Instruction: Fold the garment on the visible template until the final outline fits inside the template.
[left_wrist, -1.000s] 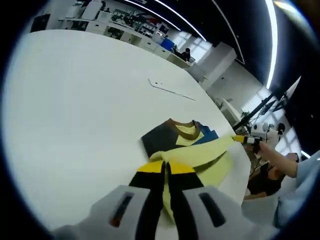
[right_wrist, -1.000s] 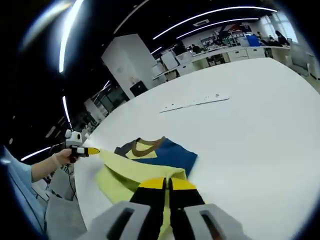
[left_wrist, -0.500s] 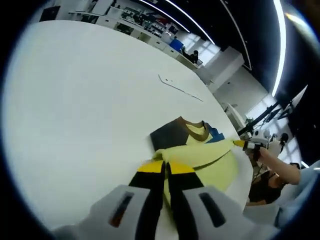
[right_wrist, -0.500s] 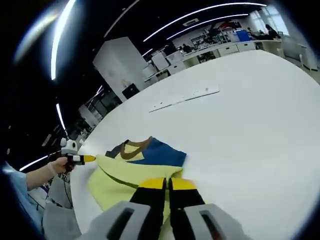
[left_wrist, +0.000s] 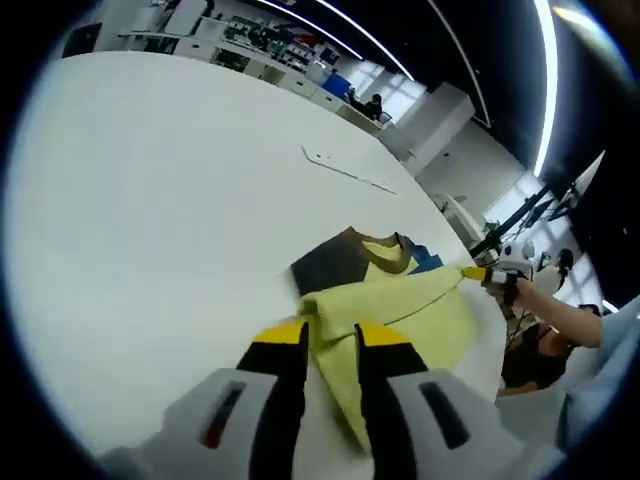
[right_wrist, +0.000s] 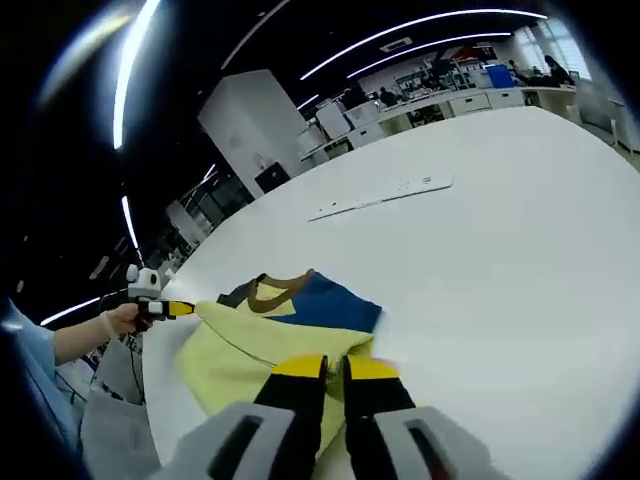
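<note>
The garment is a yellow-green shirt with dark grey and blue panels and a brown collar, lying partly folded on the white table. My left gripper stands open, its jaws apart with the yellow fold edge between them. The right gripper is at the fold's other corner. In the right gripper view, my right gripper is shut on the garment, with only a narrow gap showing. The left gripper meets the far corner of the yellow fold.
A thin white strip lies flat on the table beyond the garment, also seen as the strip. A person's hand and pale blue sleeve reach in at the table's edge. Desks and shelves stand far behind.
My left jaws have spread apart; they were shut on the yellow fold before. The right jaws' gap has widened slightly. The yellow fold has come down lower over the shirt.
</note>
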